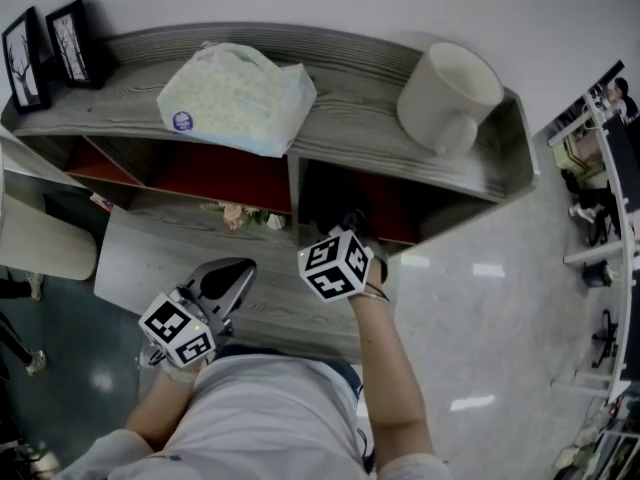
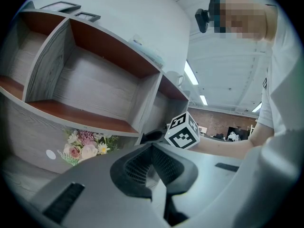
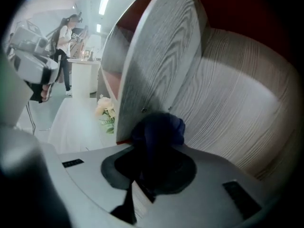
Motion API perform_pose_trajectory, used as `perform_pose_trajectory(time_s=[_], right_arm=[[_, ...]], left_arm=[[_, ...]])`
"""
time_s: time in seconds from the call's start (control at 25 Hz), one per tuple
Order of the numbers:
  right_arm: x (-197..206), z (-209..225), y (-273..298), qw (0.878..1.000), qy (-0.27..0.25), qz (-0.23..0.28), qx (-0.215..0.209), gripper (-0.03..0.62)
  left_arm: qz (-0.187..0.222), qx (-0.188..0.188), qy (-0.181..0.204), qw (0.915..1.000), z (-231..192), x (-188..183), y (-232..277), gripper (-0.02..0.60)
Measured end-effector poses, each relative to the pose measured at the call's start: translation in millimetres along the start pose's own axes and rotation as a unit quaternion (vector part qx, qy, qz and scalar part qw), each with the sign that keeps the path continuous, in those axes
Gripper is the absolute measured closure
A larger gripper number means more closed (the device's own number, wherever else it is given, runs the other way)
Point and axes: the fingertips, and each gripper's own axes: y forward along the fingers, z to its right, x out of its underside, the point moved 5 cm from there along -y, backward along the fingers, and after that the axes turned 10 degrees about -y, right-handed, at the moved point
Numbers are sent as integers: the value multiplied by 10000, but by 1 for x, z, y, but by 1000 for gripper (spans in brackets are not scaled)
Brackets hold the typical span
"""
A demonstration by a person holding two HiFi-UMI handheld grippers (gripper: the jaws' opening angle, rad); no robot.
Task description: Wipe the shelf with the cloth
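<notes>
In the centre of the right gripper view, the right tongs (image 3: 153, 148) are clamped on a dark blue cloth (image 3: 161, 126) beside the divider inside the shelf (image 1: 350, 118). At lower left of the head view, the left tongs (image 2: 152, 148) are closed and empty.

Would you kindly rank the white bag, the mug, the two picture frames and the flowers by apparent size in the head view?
1. bag
2. mug
3. left frame and right frame, roughly alike
4. flowers

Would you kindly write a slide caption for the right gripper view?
Right gripper, jaws shut on a dark blue cloth, inside a grey wood-grain shelf compartment.
</notes>
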Motion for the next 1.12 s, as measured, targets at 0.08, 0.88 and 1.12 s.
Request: perform_pose_trajectory(time_s=[0.08,0.88,1.12], right_arm=[[0,-7,-6,10000,-2,36,-84,526],[18,-4,-21,9899,1382,166,257,386],[47,13,-35,9843,1495,-224,914,516]], left_arm=[[1,5,0,10000,0,0,0,566],[23,38,35,10000,5,1,-2,566],[-4,56,52,10000,7,2,-3,566]])
